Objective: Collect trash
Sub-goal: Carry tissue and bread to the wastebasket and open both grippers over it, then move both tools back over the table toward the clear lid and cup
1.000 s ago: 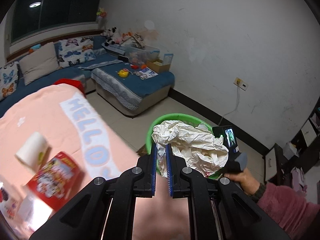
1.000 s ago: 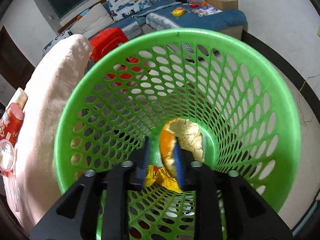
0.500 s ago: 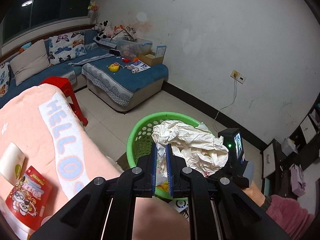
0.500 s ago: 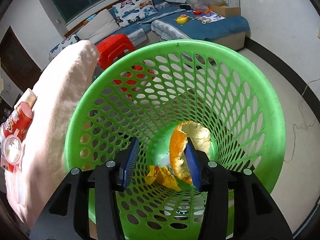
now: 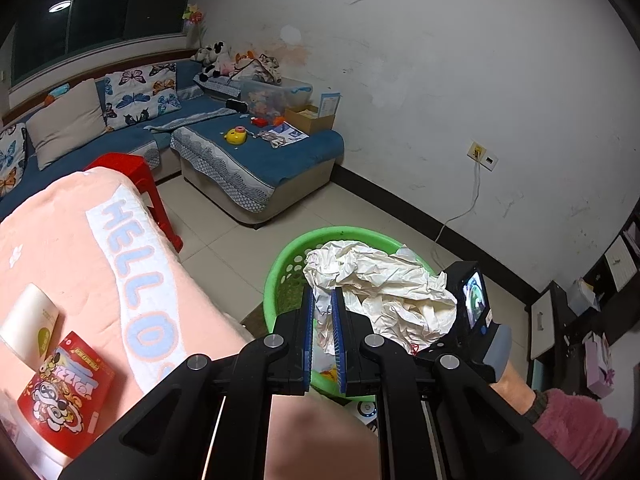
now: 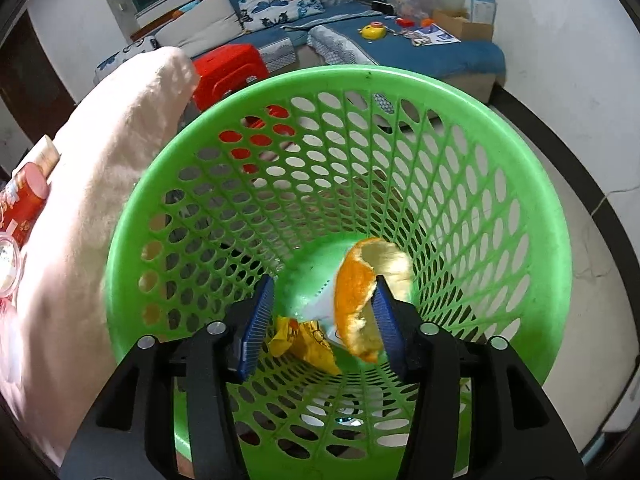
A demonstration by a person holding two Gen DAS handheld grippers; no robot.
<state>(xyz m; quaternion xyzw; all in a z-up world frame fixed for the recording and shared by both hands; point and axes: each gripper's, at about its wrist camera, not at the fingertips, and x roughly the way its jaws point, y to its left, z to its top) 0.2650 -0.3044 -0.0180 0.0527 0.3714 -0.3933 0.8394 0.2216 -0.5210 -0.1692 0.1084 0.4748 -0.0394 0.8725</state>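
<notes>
A: What changed? Quick.

B: Right gripper [image 6: 324, 320] jaws have just been opening over the green mesh basket [image 6: 532, 216]. The orange peel [image 6: 356, 300] sits between them, leaning on the right pad only, left pad clear of it. So released, peel about to drop or already slipping.

A: And left?

B: Left gripper [image 5: 322, 334] clenched on the crumpled white paper [image 5: 384, 284], pinching one edge. It has swung from over the pink HELLO blanket [image 5: 120, 248] to above the basket rim.

A: Meaning for the task?

B: Peel is basically binned, next to the yellow wrapper [image 6: 308, 340] at the bottom. Paper is next, I'd guess.

A: Room to move?

B: Basket mouth is wide, but both tools crowd it; the right gripper's body is touching or just beside the paper wad. The blanket edge presses close on the basket's left side. Right should back out first. The red snack box [image 5: 68, 392] sits on the blanket, well apart from the basket.
</notes>
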